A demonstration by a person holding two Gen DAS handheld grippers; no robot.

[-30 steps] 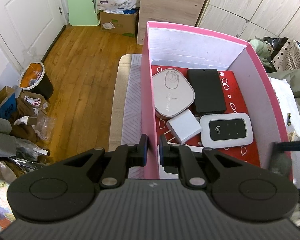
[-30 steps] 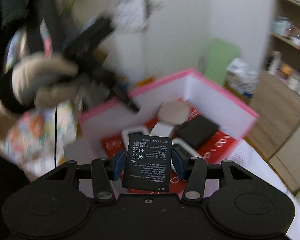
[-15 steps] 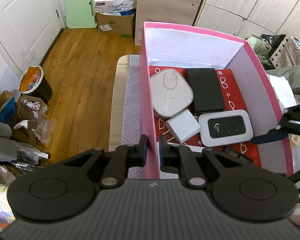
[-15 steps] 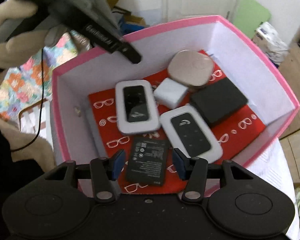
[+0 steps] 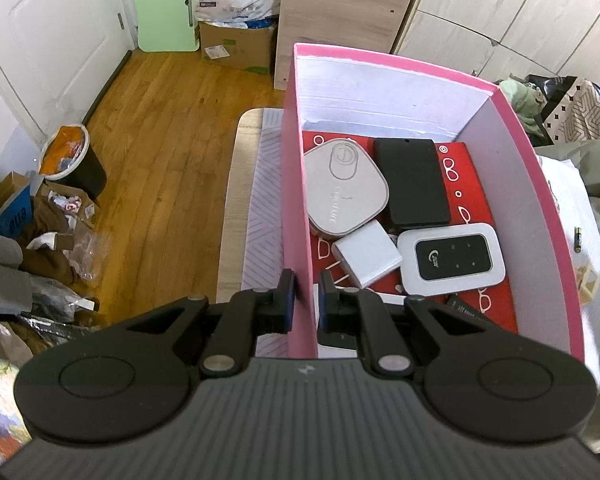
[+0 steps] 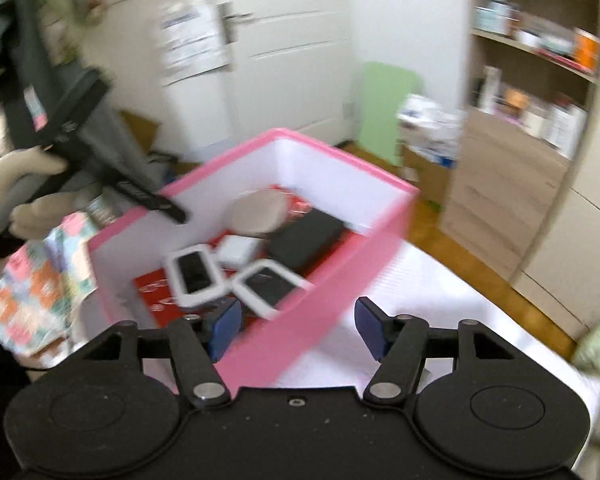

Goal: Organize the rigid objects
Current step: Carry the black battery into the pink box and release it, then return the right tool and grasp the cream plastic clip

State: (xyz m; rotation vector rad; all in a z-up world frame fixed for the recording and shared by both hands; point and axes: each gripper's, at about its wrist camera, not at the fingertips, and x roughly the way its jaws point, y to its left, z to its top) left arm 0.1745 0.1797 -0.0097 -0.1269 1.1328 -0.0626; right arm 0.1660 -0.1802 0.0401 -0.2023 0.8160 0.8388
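Left claw (image 5: 303,298) is clamped on the near-left wall of the pink box (image 5: 296,184), one finger outside, one inside. Judged purpose: pin the box in place on the bench (image 5: 260,184) while the other hand loads it.

Right claw (image 6: 296,326) is released, jaws spread wide, nothing between them. It sits above the box's near rim, half over the white bench cover; the view is motion-blurred.

Contents on the red liner, left wrist view:
- rounded white device (image 5: 344,192) at the back left
- black slab (image 5: 410,182) beside it, touching
- small white adapter (image 5: 366,258) in front of them
- white pocket router (image 5: 450,258) to its right
- dark battery (image 5: 466,310), corner visible at the near edge, partly hidden by the left claw's linkage

The right wrist view shows a second white-framed device (image 6: 194,274) near the left-hand wall; the left claw body hides that one in the other view.

Change vs earlier frames: 1.0 s ago the right claw gripped the battery upright above the box; 0.5 s ago it hung low inside, battery flat on the liner between parted fingers. Now the battery lies in the box and the right claw has pulled back and up, empty. The left claw's hold on the wall is unchanged throughout.

A small cylindrical cell (image 5: 577,239) lies on the bedding outside the box's right wall, possibly the next item.
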